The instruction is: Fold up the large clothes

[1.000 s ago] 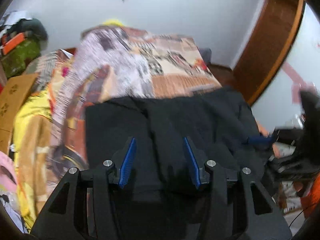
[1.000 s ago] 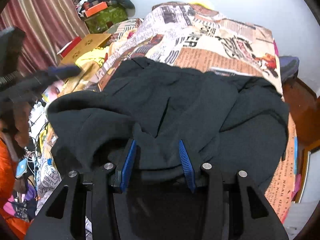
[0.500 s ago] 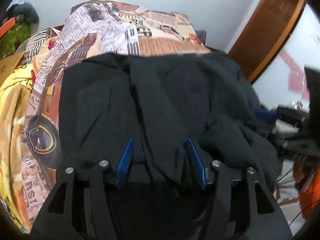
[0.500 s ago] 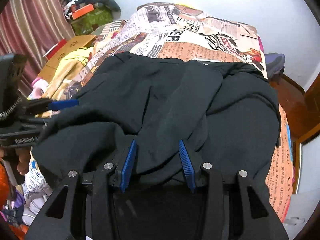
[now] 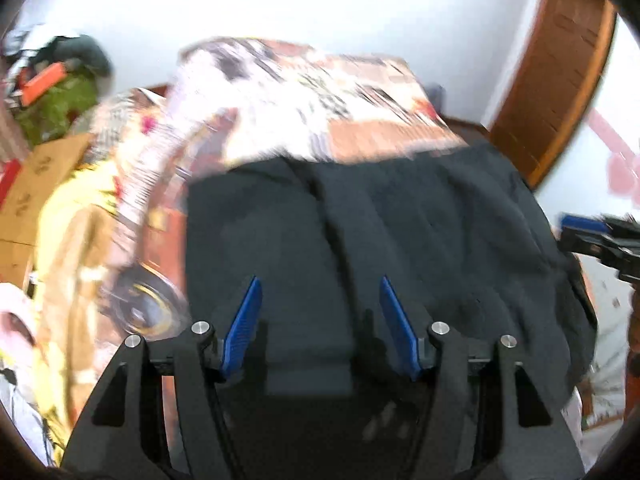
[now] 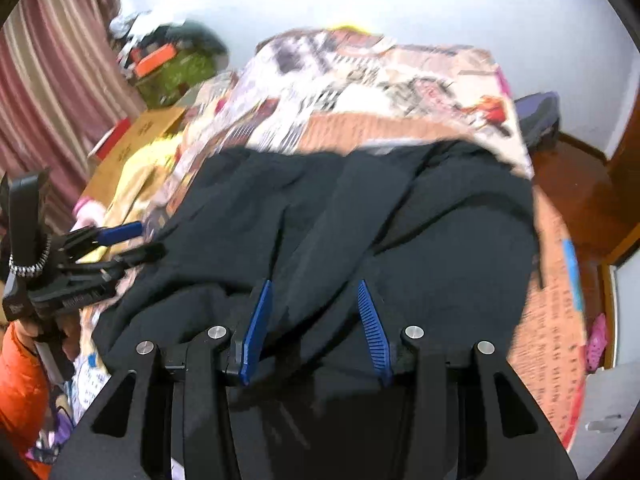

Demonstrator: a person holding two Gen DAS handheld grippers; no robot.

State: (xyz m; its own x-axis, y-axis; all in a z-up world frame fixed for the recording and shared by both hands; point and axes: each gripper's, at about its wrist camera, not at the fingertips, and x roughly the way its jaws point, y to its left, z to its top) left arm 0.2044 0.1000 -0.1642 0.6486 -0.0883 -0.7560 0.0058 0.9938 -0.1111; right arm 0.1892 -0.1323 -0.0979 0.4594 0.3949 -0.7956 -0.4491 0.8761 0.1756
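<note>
We have a large black fleece garment point(image 6: 400, 216) lying rumpled across the near end of a bed with a newspaper-print bedspread point(image 6: 400, 80); its far hem runs across the bed, its near part hangs toward us.

Left gripper point(image 5: 320, 312): blue-padded fingers spread wide, hovering over the garment's left portion. We see cloth beneath and between the fingers but no pinch; it appears to hold nothing.

Right gripper point(image 6: 316, 312): fingers also parted, with a raised ridge of fabric running between them. Not closed on it, as far as we can judge; whether the pads brush the cloth we cannot tell.

Both views are motion-blurred.

Risks, as we judge them:
- Closing on the bunched ridge may catch several layers, dragging the whole bundle instead of one edge.
- The garment's overhang at the bed's near edge could slide off if pulled toward us.
- Uneven lifts would twist the fold.
- A yellow cloth point(image 5: 72, 248) just beside the garment could get snagged.
</note>
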